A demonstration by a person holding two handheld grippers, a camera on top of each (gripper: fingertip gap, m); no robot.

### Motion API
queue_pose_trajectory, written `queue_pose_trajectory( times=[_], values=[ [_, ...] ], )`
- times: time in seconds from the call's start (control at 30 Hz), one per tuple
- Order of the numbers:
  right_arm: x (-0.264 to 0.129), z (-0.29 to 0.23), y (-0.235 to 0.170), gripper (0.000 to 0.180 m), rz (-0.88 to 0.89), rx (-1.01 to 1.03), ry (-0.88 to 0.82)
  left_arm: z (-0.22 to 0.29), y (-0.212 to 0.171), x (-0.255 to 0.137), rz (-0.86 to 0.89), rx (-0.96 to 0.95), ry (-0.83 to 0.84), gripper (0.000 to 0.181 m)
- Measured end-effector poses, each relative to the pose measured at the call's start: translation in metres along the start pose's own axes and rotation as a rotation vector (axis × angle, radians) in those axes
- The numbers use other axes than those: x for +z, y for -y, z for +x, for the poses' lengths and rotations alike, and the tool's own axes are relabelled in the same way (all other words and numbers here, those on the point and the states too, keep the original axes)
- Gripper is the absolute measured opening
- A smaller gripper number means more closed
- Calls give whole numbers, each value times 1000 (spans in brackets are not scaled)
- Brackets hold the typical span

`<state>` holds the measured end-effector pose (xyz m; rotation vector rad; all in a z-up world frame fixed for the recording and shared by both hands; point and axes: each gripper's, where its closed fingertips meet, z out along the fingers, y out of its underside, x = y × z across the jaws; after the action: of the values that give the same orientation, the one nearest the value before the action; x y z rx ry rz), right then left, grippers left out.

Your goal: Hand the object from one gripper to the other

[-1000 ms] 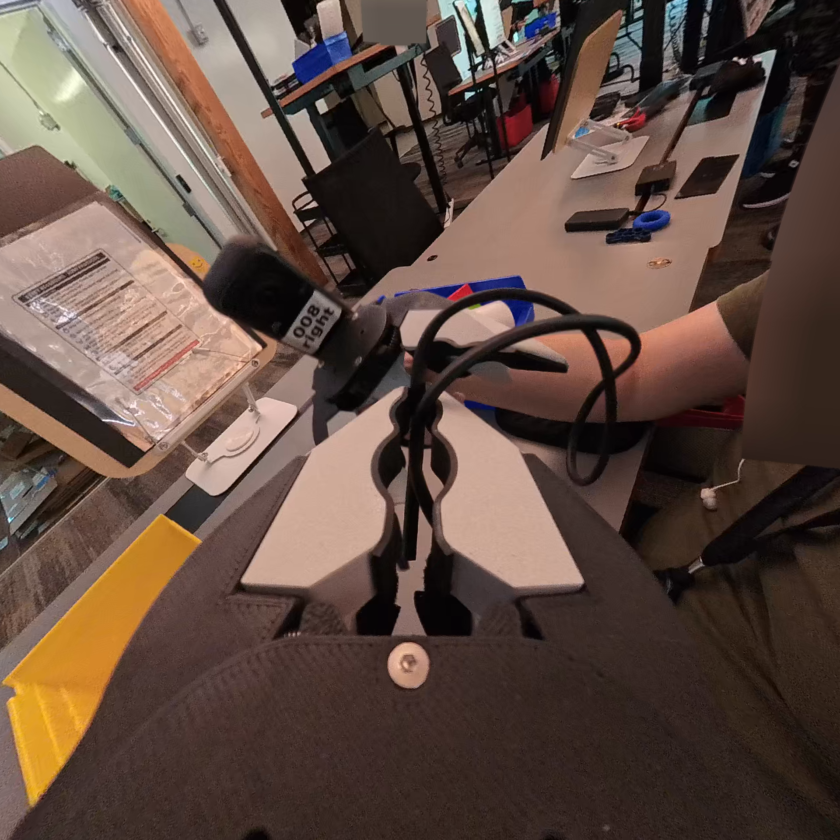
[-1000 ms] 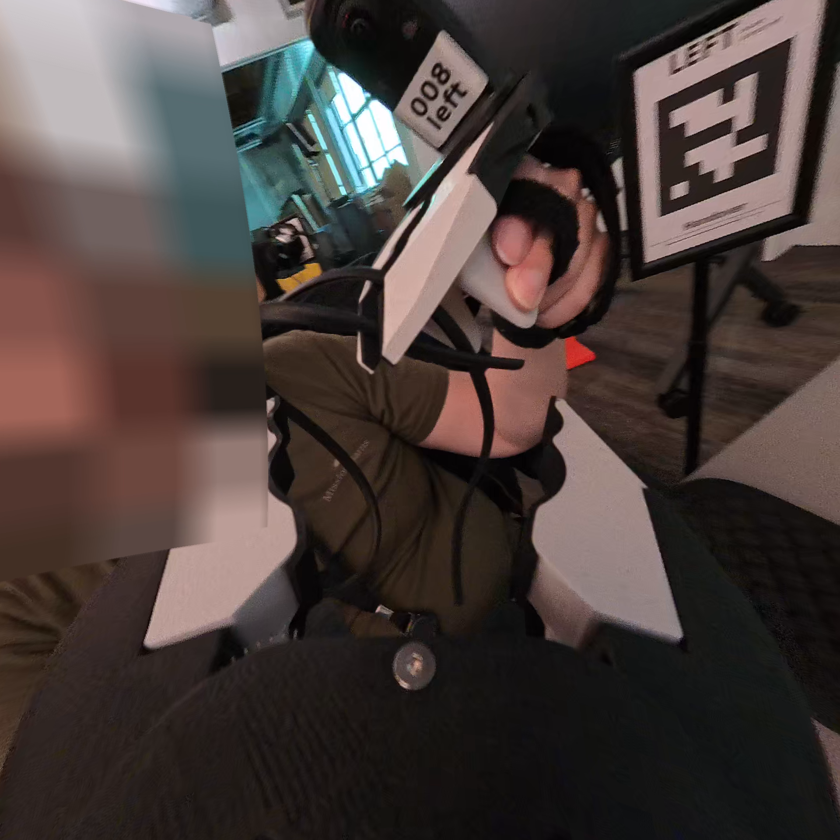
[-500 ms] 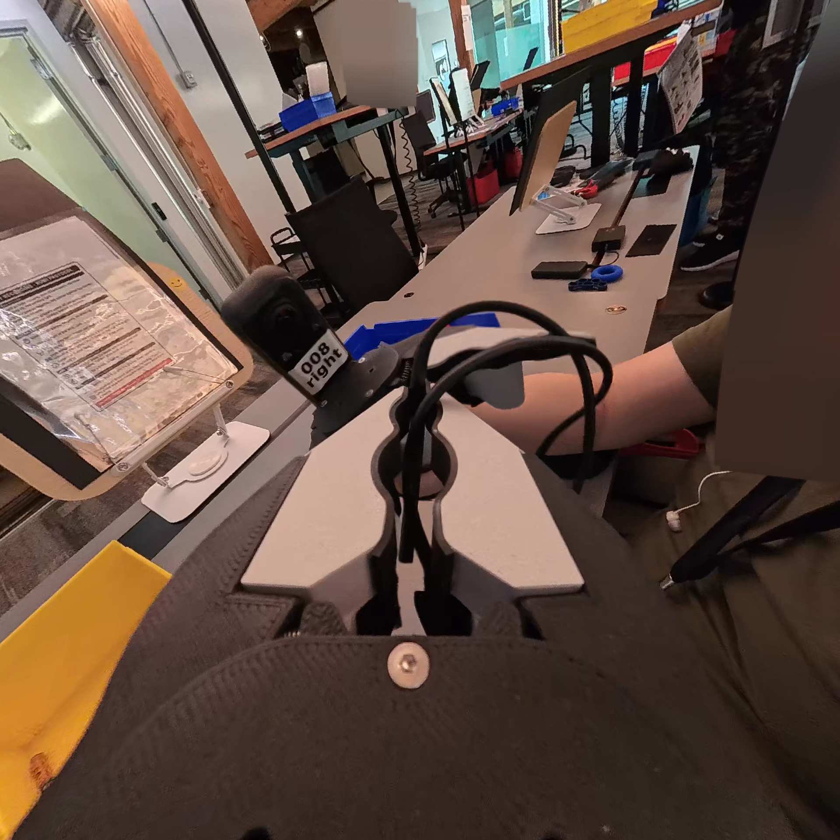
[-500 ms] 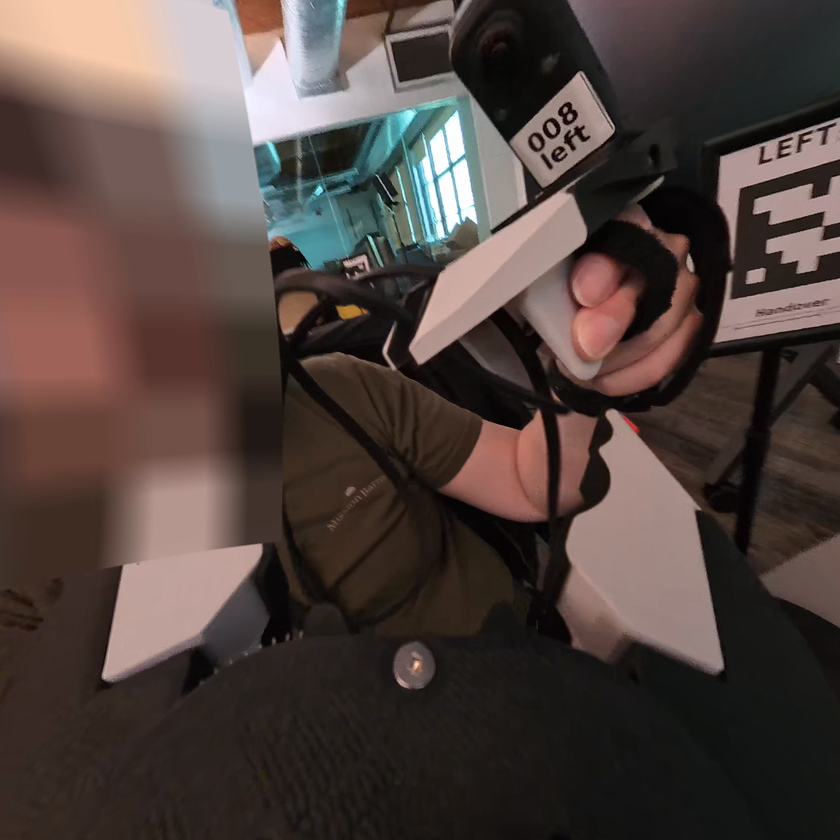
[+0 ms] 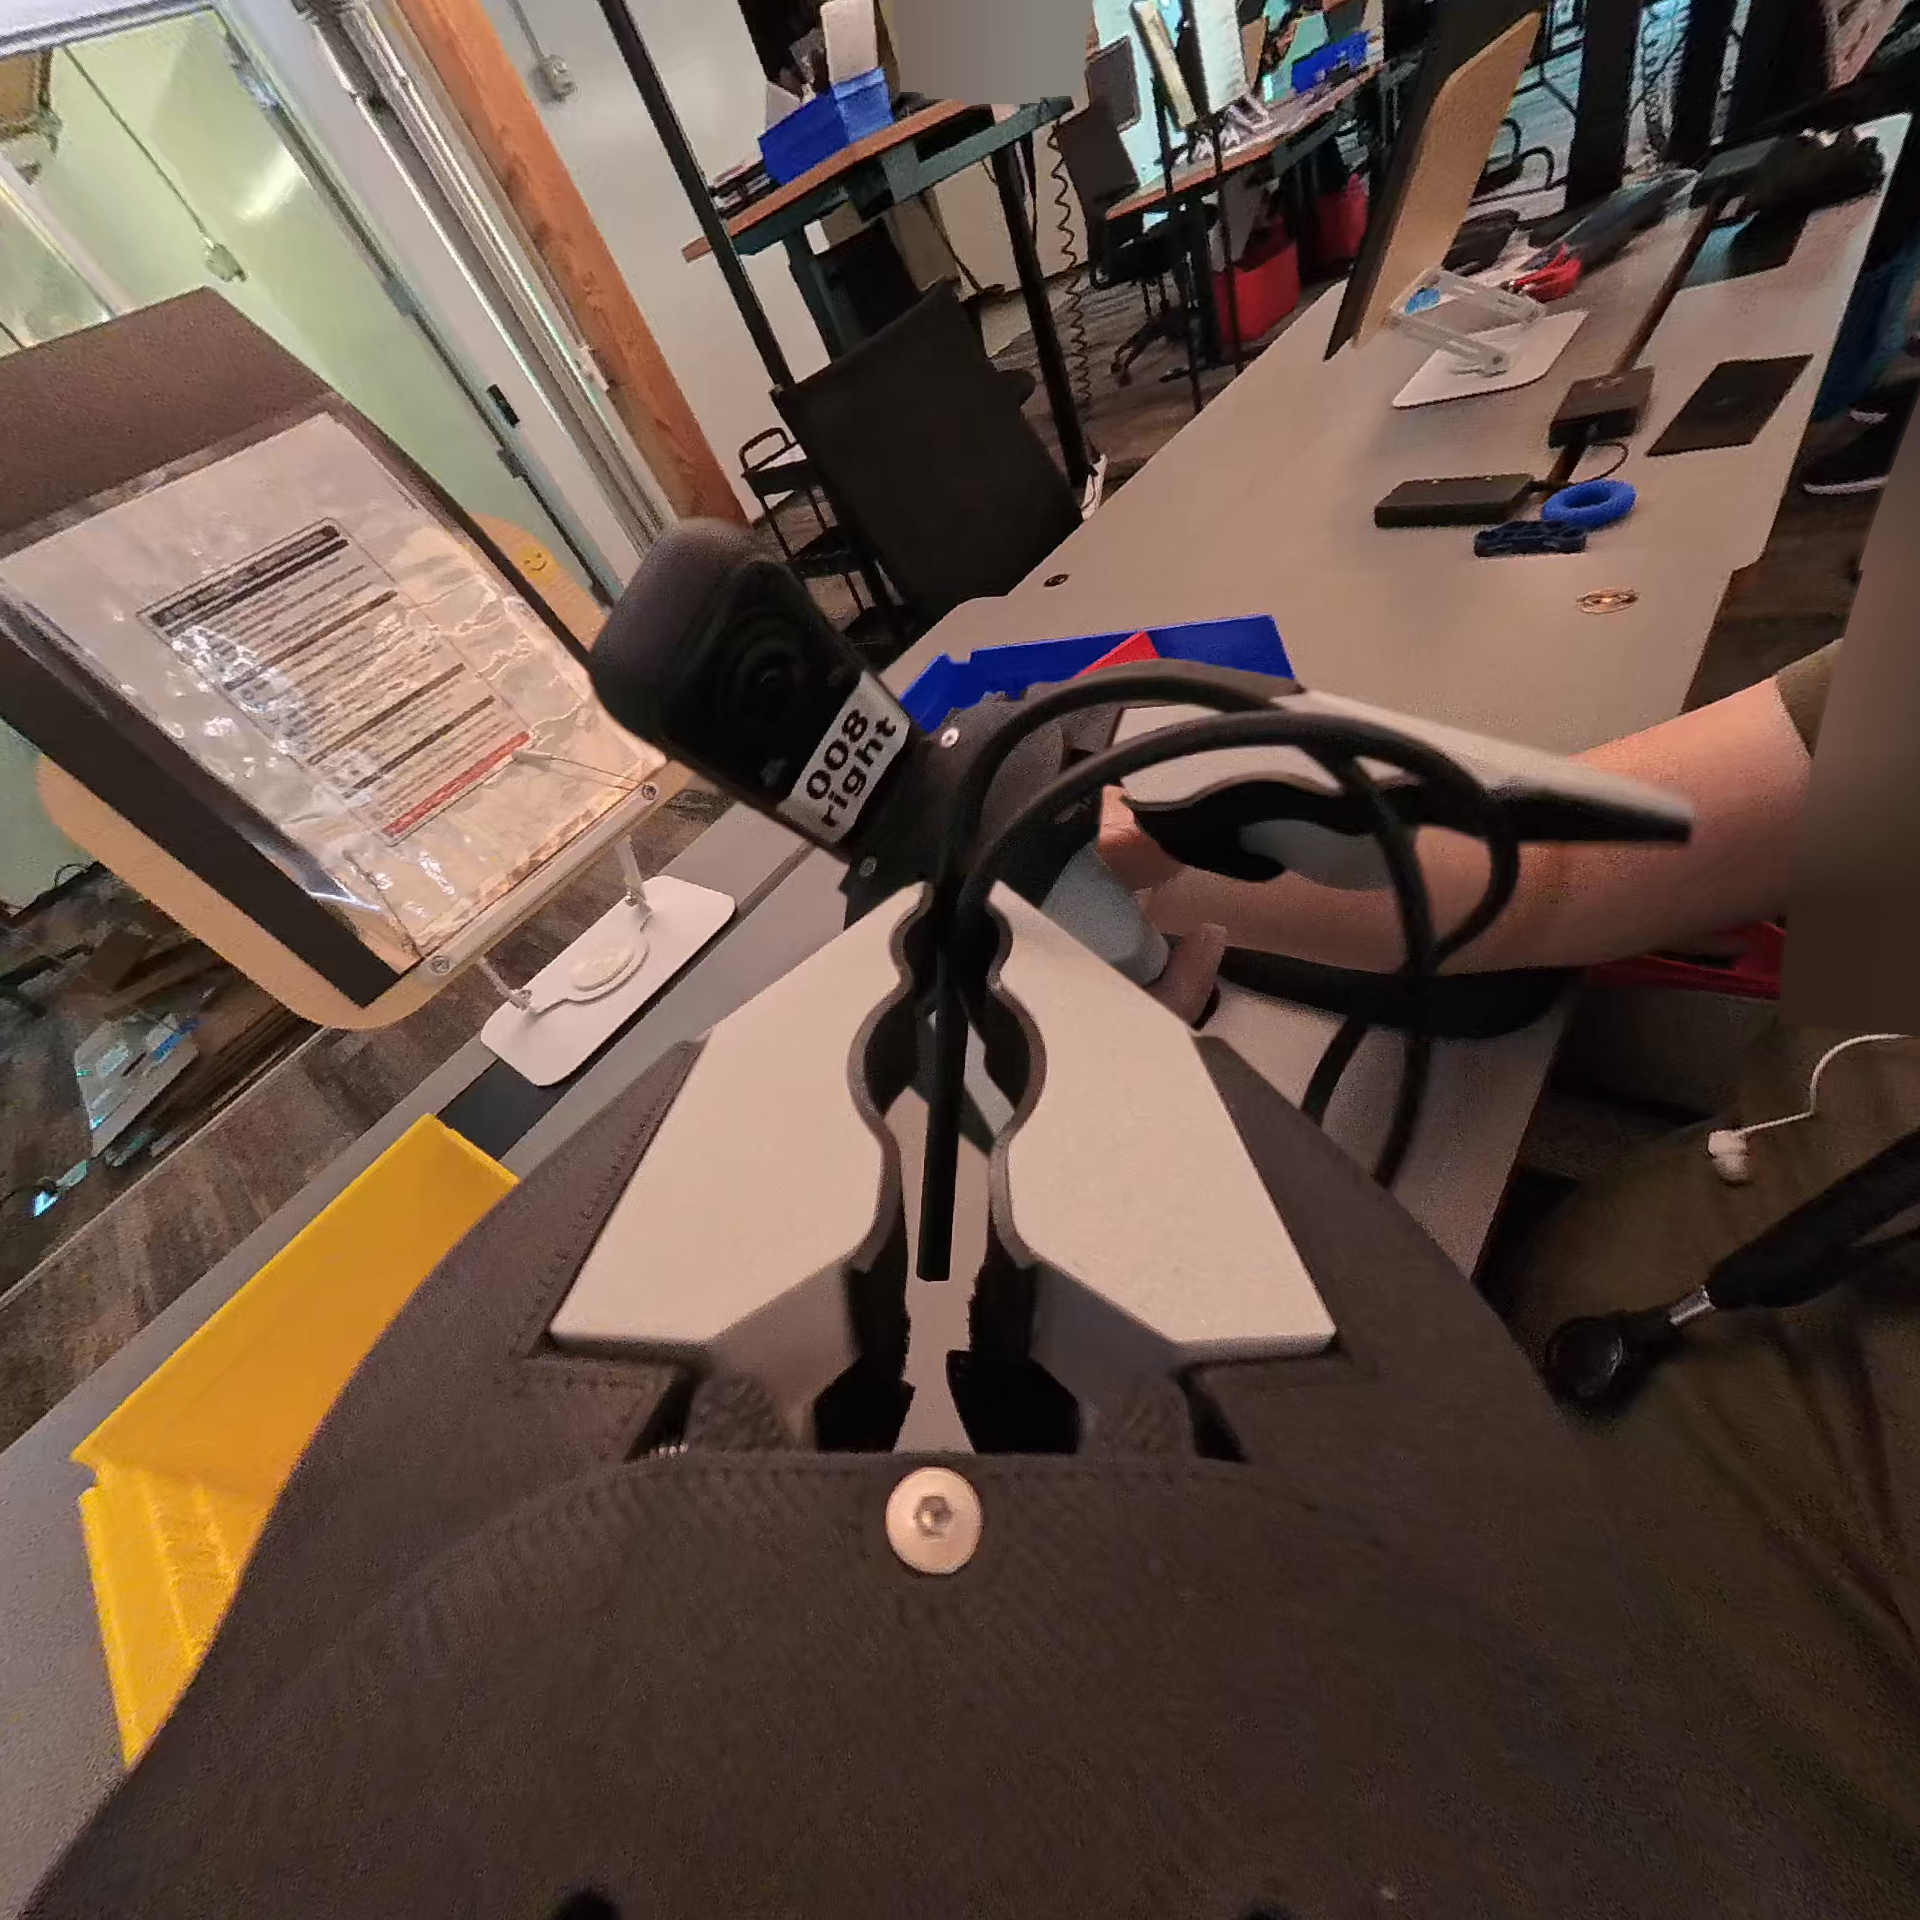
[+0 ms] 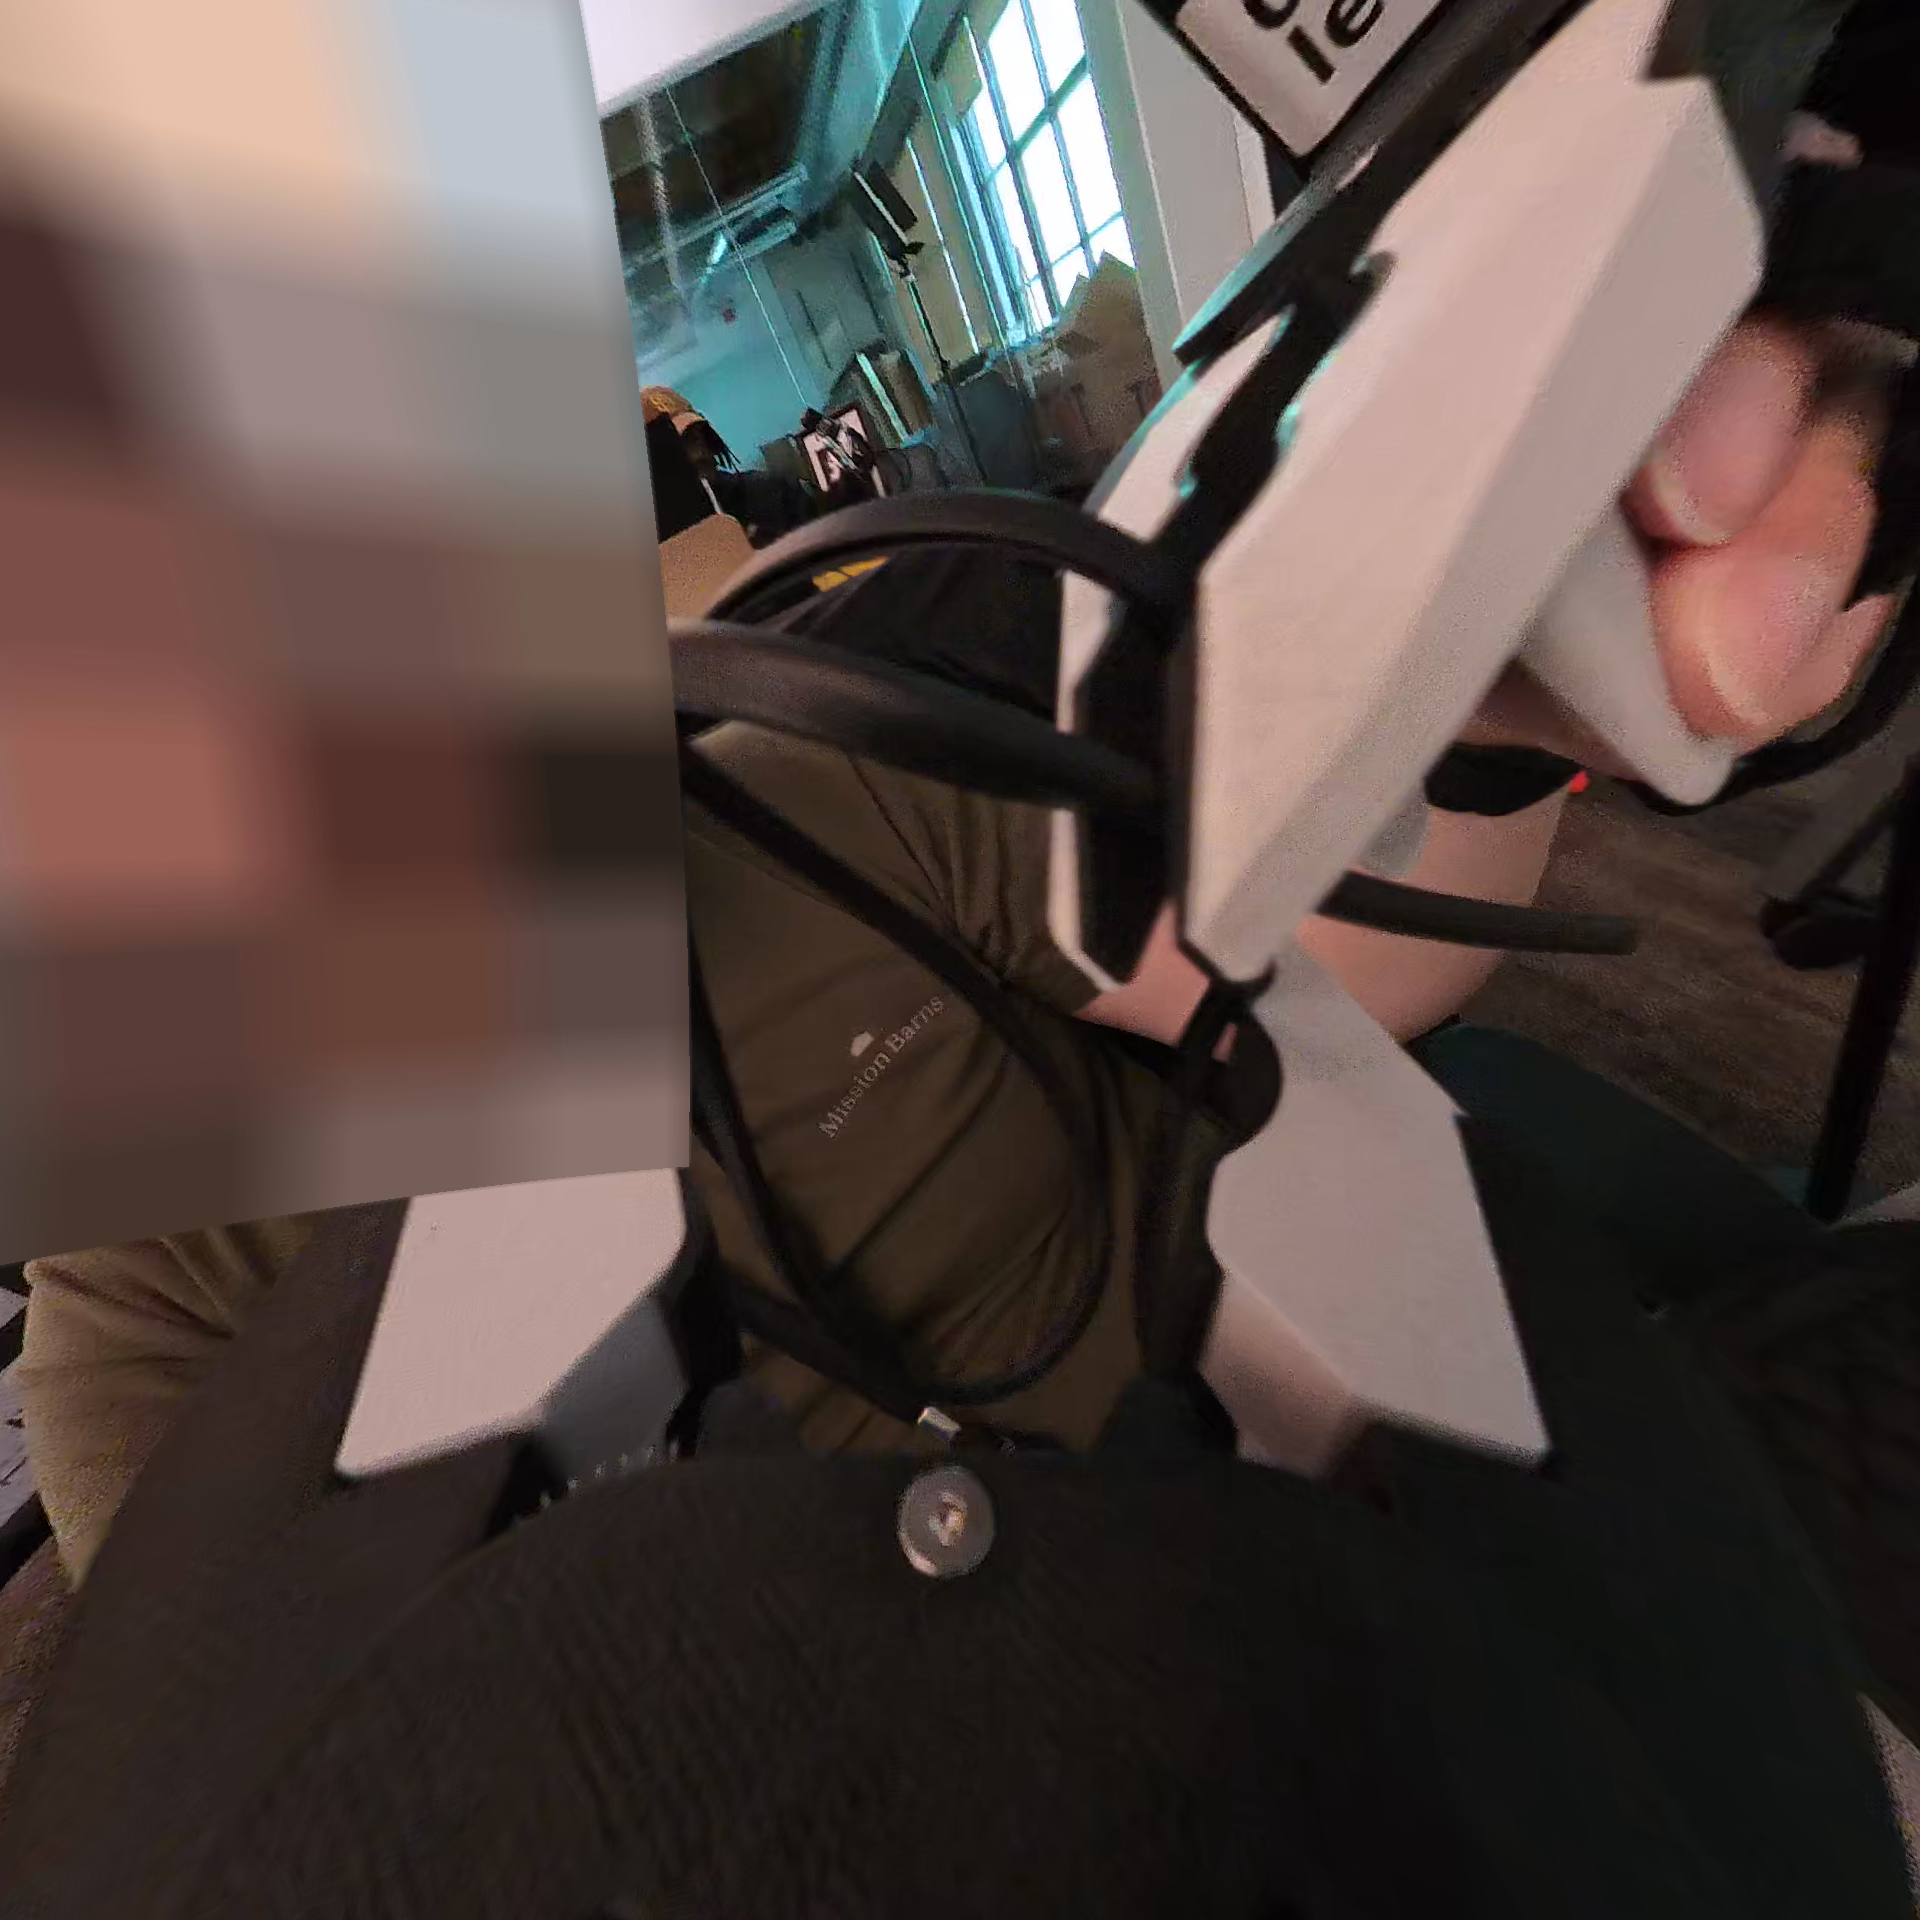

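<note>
The left gripper's (image 5: 940, 997) fingers (image 5: 1132, 1132) pinch a black cable (image 5: 1226, 748) near its cut end, the loops arching toward two o'clock. In the right wrist view the right gripper's (image 6: 951, 1195) fingers (image 6: 1361, 1278) stand spread wide, the cable's (image 6: 914, 717) loops passing between them without visible contact; the left gripper (image 6: 1382, 582) sits at one o'clock, gripped by a hand (image 6: 1756, 582). Behind, at twelve o'clock in the left wrist view, a blue bin (image 5: 1101, 655) rests on the grey tabletop (image 5: 1299, 499). The handover looks unfinished: judged from here, the right fingers should close squarely on one loop before the left pair lets go, or the slack cable may slip.
</note>
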<state>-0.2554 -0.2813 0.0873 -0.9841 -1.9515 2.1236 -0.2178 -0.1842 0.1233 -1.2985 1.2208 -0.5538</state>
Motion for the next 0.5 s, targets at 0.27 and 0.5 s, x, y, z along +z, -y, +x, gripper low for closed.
queue_pose_trajectory(
  times=[0.27,0.5],
  values=[
    [-13,23,-5,28,-59,28,-148,-4,-6,-8,47,-99,-35,3],
    [-26,38,-5,3,-70,12,-254,-13,-18,-13,21,-112,-2,3]
  ],
)
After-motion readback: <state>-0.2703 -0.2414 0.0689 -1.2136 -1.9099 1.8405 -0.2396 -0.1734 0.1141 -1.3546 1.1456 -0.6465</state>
